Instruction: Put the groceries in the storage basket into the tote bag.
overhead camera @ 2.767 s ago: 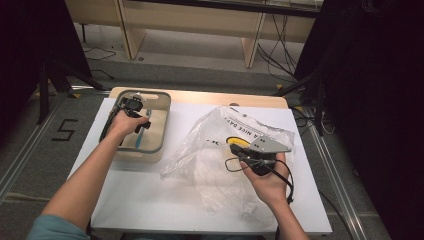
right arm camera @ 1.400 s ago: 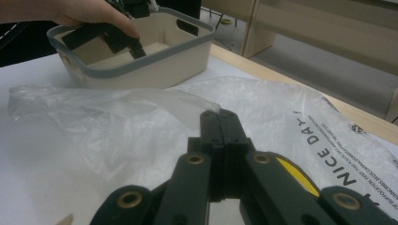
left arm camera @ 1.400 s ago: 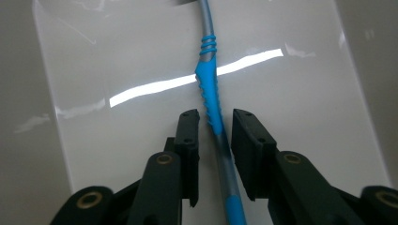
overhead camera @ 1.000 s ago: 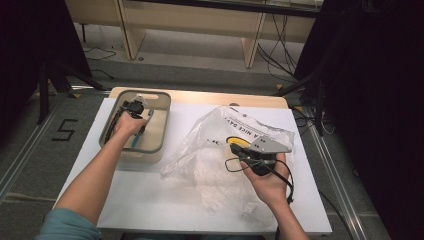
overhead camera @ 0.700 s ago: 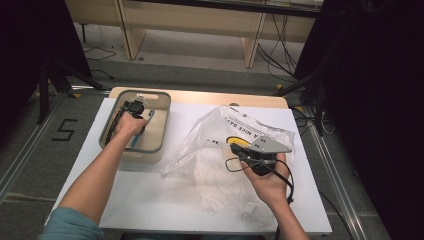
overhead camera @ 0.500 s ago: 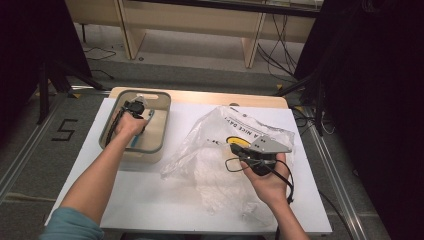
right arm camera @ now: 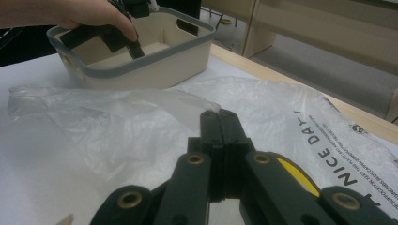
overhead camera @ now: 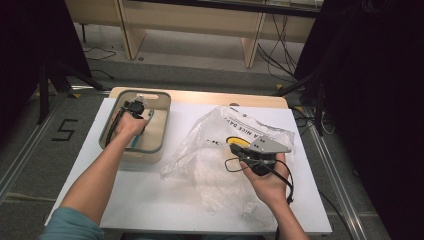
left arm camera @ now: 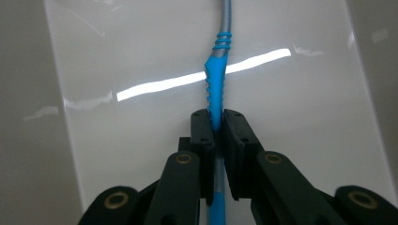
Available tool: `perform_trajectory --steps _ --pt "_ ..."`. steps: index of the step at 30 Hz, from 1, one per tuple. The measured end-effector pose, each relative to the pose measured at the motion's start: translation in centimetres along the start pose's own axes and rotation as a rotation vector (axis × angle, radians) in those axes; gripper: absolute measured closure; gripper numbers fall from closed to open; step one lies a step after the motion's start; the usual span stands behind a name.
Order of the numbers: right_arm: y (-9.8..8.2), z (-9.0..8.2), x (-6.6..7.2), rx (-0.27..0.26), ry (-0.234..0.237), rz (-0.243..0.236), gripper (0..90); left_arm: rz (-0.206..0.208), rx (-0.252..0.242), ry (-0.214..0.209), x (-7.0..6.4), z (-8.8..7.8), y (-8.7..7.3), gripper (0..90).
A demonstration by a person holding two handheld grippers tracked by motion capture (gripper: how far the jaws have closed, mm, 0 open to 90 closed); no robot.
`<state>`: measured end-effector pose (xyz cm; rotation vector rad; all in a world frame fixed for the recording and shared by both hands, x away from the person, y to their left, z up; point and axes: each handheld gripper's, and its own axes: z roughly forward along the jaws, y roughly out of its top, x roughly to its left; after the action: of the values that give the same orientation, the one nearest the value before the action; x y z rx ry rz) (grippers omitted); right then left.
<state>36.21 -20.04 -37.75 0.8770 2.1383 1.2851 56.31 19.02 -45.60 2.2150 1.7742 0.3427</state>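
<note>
My left gripper [overhead camera: 140, 116] reaches down into a beige bin [overhead camera: 163, 120] with a grey rim at the table's far left. Its jaws [left arm camera: 217, 117] are shut on the ribbed blue handle of a utensil [left arm camera: 216, 82], whose silver shaft runs on over the bin's glossy floor. A stretch of that blue handle [overhead camera: 142, 134] sticks out beside the hand. My right gripper [overhead camera: 239, 148] rests over a crumpled clear plastic bag [overhead camera: 210, 167] at mid-table. Its jaws [right arm camera: 218, 115] are shut, and I cannot tell whether any film is pinched between them.
The bag [right arm camera: 117, 122] carries black lettering and a yellow patch [right arm camera: 296, 179] and spreads toward the bin [right arm camera: 155, 65]. A white sheet [overhead camera: 150, 200] covers the table, with a wooden edge [overhead camera: 225, 97] at the back. Floor, shelving and cables lie beyond.
</note>
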Motion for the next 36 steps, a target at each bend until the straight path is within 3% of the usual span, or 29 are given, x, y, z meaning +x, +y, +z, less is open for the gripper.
perform_trajectory --steps 5,9,20,36 --pt "0.0 0.1 0.0 0.003 0.001 0.001 90.0 -0.006 -0.024 -0.010 0.2 -0.6 0.1 84.0" --pt "0.0 0.1 0.1 0.006 0.001 0.001 90.0 -0.006 -0.011 -0.015 0.5 -0.4 -0.1 84.0" --pt "-0.1 0.1 0.0 0.004 0.000 0.001 90.0 0.004 -0.033 -0.018 0.6 -1.1 -0.2 84.1" --pt "-0.1 0.1 0.0 0.006 -0.002 0.000 90.0 0.017 -0.096 -0.044 1.0 -3.4 -0.5 84.1"
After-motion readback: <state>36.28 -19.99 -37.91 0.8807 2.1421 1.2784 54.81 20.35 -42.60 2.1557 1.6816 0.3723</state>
